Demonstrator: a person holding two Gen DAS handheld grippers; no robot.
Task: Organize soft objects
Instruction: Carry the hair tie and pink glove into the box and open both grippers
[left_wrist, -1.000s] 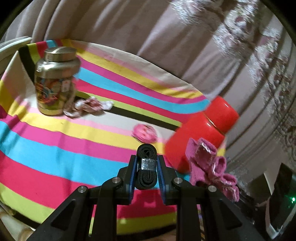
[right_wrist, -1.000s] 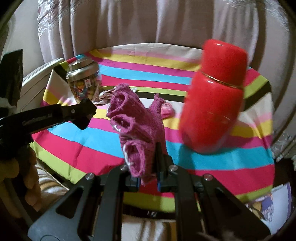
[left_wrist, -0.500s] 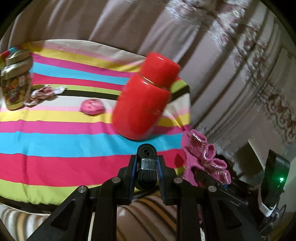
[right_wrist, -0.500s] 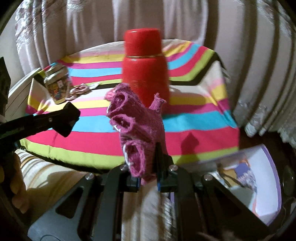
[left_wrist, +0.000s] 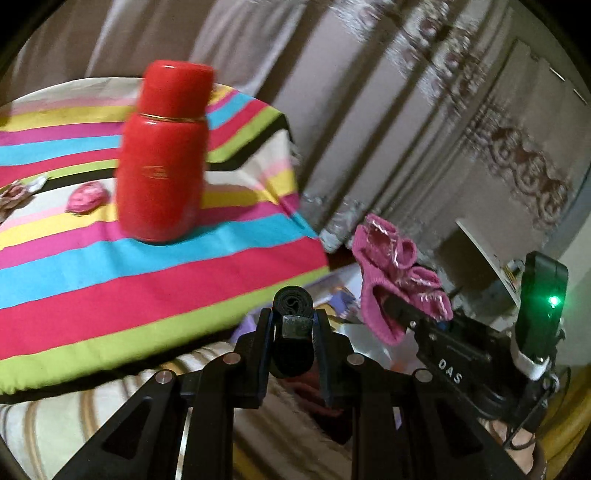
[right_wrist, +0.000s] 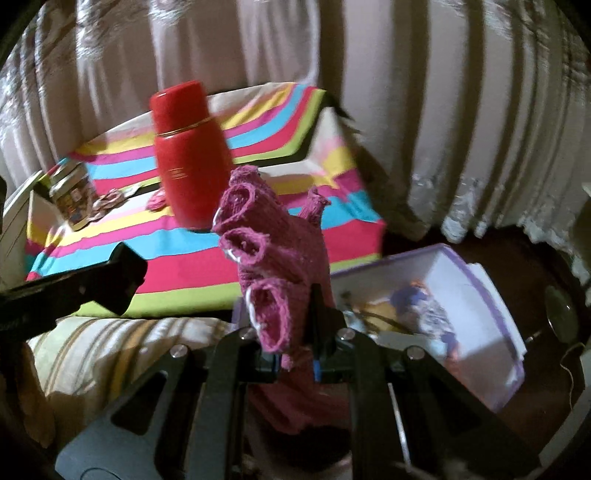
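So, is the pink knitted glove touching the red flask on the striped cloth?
Apart. In the left wrist view, the pink knitted glove hangs in the right hand-held gripper, beyond the striped cloth edge, well away from the red flask.

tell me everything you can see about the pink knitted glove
The pink glove is a coarse, loose knit in magenta wool, with pale thread showing at some edges. Its short fingers end in open, rolled tubes, stacked one above another, and a thumb sticks out to one side. It stands upright, pinched near its lower end between the fingers of the right gripper, held in the air off the striped cloth. Nothing else touches it.
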